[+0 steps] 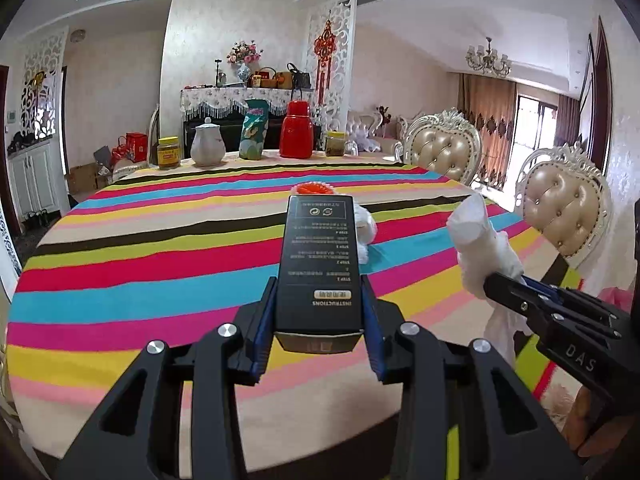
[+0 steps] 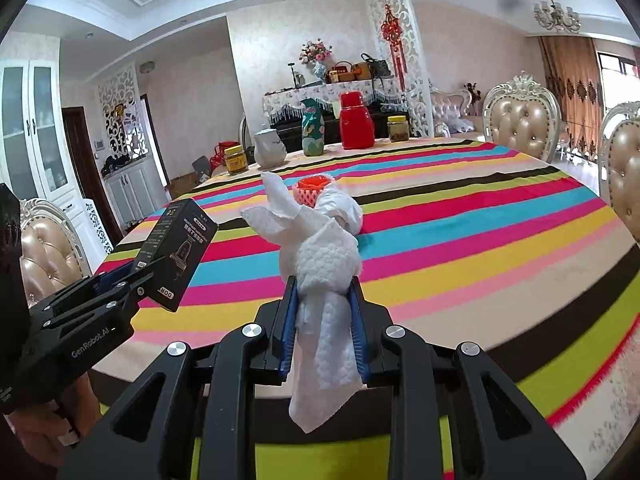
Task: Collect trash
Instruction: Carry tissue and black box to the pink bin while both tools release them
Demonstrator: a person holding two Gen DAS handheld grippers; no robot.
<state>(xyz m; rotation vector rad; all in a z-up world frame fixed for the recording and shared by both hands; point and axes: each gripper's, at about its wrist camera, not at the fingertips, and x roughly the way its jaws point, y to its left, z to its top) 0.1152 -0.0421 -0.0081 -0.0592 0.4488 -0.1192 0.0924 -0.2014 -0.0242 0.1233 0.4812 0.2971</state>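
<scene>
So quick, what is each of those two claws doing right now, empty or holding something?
Left gripper: closed on a black cardboard box.
Right gripper: closed on a crumpled white paper towel.

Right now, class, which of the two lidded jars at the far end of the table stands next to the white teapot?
The yellow-labelled jar, at the left end of the row beside the teapot. The other jar stands right of the red flask.

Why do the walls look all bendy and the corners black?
Left wrist view: the fisheye lens bows the walls and round table and blackens the corners; the black box stays sharp. Right wrist view: same bending, daylight glares at the window, and the white tissue looks crisp.
</scene>
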